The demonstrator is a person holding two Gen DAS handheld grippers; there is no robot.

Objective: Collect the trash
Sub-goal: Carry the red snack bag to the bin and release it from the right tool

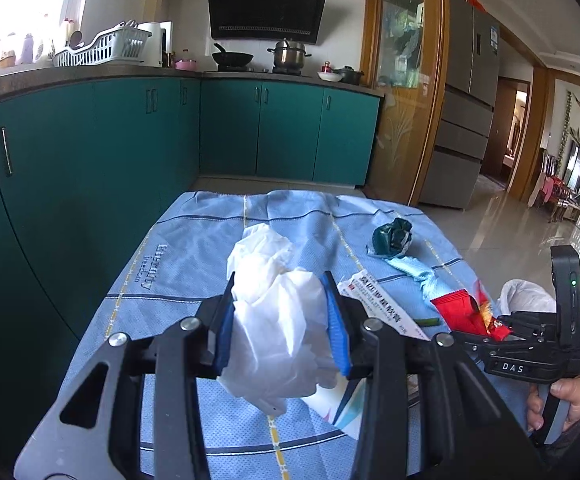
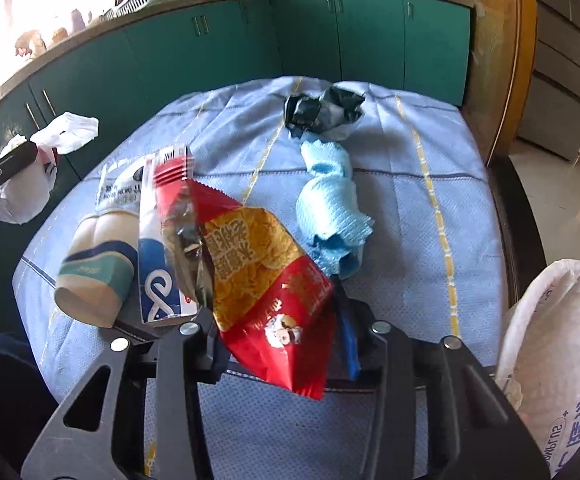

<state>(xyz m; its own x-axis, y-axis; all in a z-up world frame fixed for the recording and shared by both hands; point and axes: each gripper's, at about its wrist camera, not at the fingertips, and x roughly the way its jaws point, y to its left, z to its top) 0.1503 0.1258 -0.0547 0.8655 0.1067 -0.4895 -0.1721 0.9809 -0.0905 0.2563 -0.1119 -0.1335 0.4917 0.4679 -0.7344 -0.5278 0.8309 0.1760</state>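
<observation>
My left gripper [image 1: 286, 320] is clenched on a crumpled white tissue [image 1: 278, 312], lifted clear of the blue tablecloth [image 1: 194, 248]; my right gripper [image 2: 278, 336] grasps the red snack wrapper [image 2: 266, 280], whose long axis runs from my pads up toward 11 o'clock. The relation that matters, I judge, is the white trash bag [image 2: 558, 344]: in the right wrist view it gapes at 3 o'clock, just beside my right claw and off the table's right edge, so the right hand is the nearer one and should swing the wrapper that way first. From the left wrist view that bag sits at 3 o'clock behind my right gripper, so the tissue must wait or cross over it. Still on the cloth are a dark green wrapper [image 2: 326, 110] at 12 o'clock, a light blue wipe [image 2: 330, 216] at 1 o'clock, and a crushed paper cup [image 2: 98, 272] with a blue-and-white packet [image 2: 156, 280] at 10 o'clock. Room to my right looks open; the table's dark rim lies between.
</observation>
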